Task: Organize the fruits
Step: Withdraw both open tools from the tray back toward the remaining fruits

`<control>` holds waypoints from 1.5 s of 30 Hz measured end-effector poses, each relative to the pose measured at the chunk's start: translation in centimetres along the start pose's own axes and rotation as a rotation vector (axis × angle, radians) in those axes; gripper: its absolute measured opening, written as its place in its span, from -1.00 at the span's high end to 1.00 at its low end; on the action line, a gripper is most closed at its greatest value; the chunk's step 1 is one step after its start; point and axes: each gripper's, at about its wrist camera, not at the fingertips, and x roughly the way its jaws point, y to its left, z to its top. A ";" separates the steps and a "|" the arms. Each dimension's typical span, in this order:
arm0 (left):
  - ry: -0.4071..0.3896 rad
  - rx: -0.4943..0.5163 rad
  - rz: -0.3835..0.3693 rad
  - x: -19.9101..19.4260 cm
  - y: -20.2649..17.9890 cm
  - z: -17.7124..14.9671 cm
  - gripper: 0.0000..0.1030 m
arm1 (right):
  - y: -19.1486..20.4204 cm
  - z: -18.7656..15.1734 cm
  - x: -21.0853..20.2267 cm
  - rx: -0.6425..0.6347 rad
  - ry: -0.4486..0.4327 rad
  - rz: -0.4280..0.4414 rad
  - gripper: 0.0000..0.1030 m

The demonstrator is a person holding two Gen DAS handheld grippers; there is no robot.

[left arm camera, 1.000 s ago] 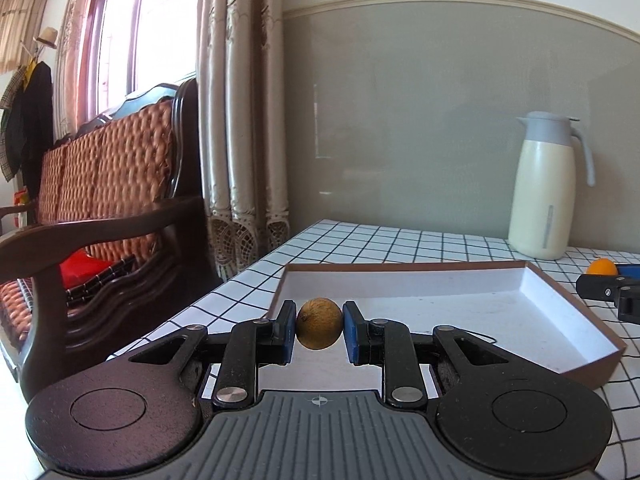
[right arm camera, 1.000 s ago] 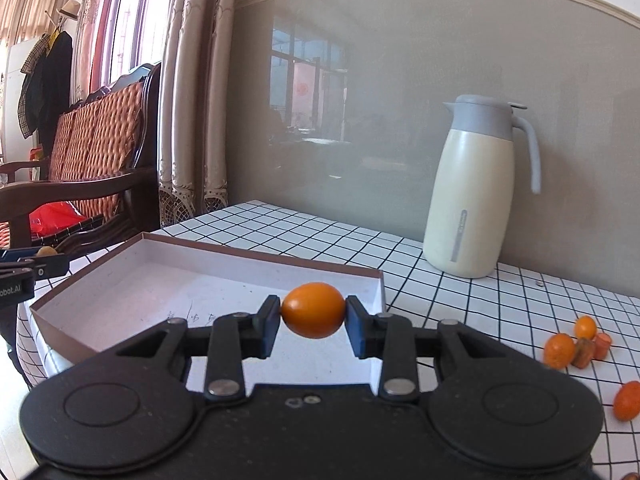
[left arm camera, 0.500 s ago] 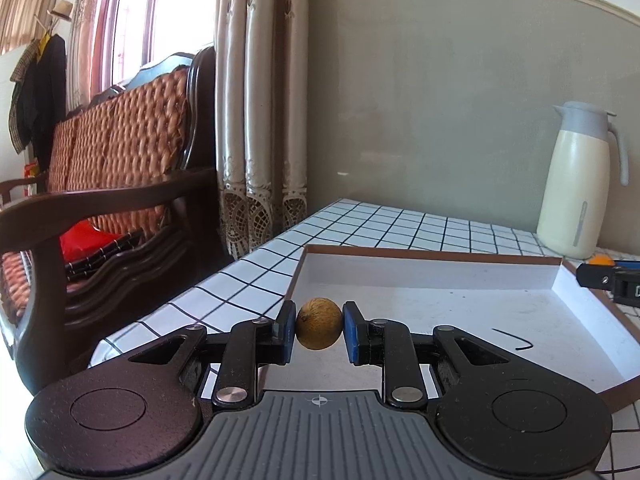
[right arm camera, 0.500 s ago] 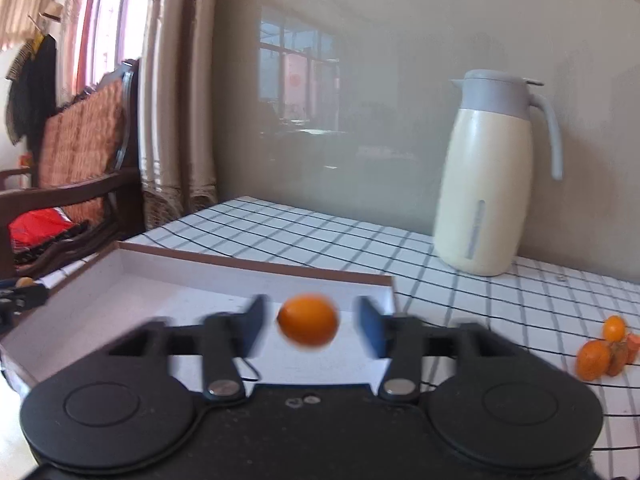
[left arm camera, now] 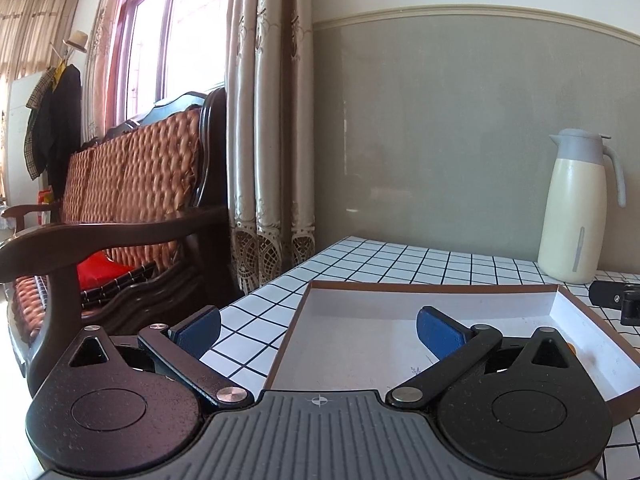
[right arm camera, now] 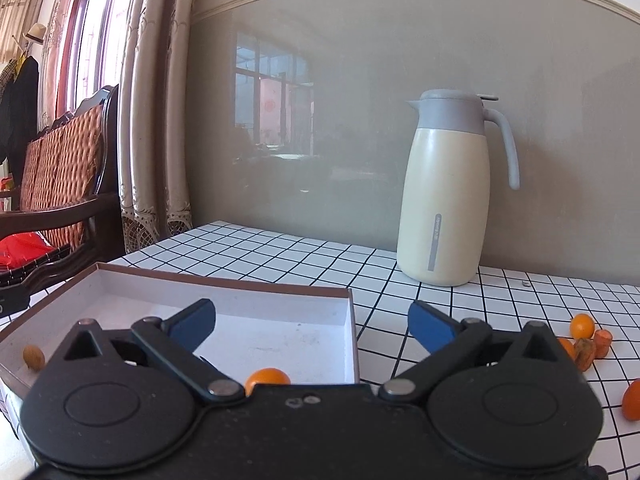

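Note:
A shallow white box with a brown rim (left arm camera: 420, 285) (right arm camera: 224, 278) lies on the checkered table. My left gripper (left arm camera: 318, 330) is open and empty over the box's near left corner. My right gripper (right arm camera: 312, 322) is open and empty above the box's near right side. An orange kumquat (right arm camera: 267, 377) lies in the box just below it; it also shows in the left wrist view (left arm camera: 571, 347). A tan round fruit (right arm camera: 33, 357) lies at the box's left wall. Several loose orange fruits (right arm camera: 582, 326) lie on the table at the right.
A cream thermos jug with a grey lid (right arm camera: 446, 200) (left arm camera: 574, 208) stands at the back by the wall. A wooden bench with woven cushions (left arm camera: 132, 184) stands left of the table, beside curtains (left arm camera: 268, 128). The right gripper's tip shows in the left wrist view (left arm camera: 616, 300).
Both grippers have opened. The tan fruit has left the left gripper and the orange kumquat has dropped from the right gripper; both now lie in the box.

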 end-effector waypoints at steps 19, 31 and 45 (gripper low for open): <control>-0.018 0.018 -0.117 -5.2 -2.4 0.2 -1.00 | -1.1 -0.8 -5.5 -0.070 -0.028 -0.056 -0.89; -0.111 -0.030 -0.262 -8.5 -4.9 0.1 -1.00 | -2.4 -2.4 -10.5 -0.100 -0.070 -0.175 -0.89; -0.109 -0.009 -0.284 -10.0 -8.9 -0.6 -1.00 | -7.2 -4.1 -13.1 -0.047 0.005 -0.289 -0.89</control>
